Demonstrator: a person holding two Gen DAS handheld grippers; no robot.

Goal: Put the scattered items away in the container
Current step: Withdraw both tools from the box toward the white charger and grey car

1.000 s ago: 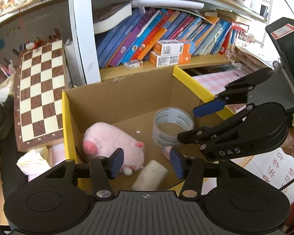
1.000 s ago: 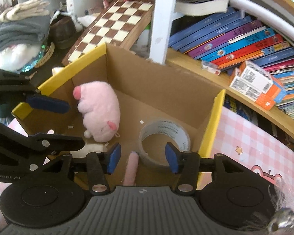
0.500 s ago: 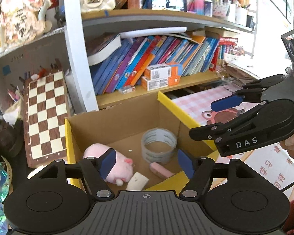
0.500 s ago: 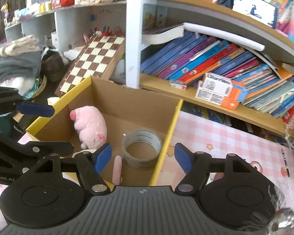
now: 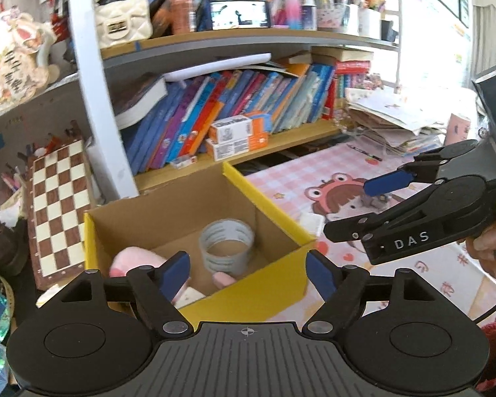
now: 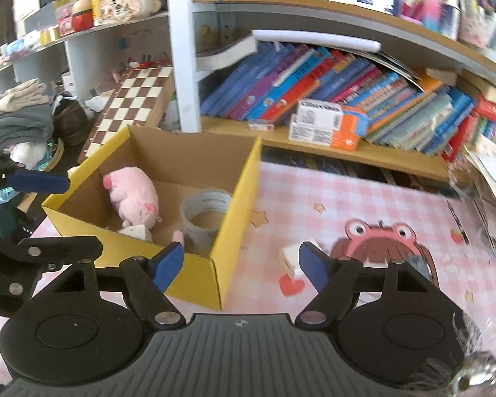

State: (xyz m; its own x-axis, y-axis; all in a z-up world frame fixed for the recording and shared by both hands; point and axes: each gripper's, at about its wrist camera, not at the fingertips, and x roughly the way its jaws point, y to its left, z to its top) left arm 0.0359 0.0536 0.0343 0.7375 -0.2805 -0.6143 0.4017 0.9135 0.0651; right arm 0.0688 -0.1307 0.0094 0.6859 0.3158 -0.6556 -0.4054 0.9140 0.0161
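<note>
Cardboard box (image 6: 234,195), yellow-rimmed, open-topped.

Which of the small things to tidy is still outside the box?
The small white block on the pink checked mat. The pink plush toy, tape roll and pink stick already lie inside the cardboard box.

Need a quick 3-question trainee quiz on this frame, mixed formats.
1. True or false: the tape roll lies inside the cardboard box.
2. Which is still out on the pink mat? A) pink plush pig B) small white box C) tape roll
3. Fill in: both the left tongs and the right tongs are ____ and hold nothing.

Key: 1 true; 2 B; 3 open
</note>
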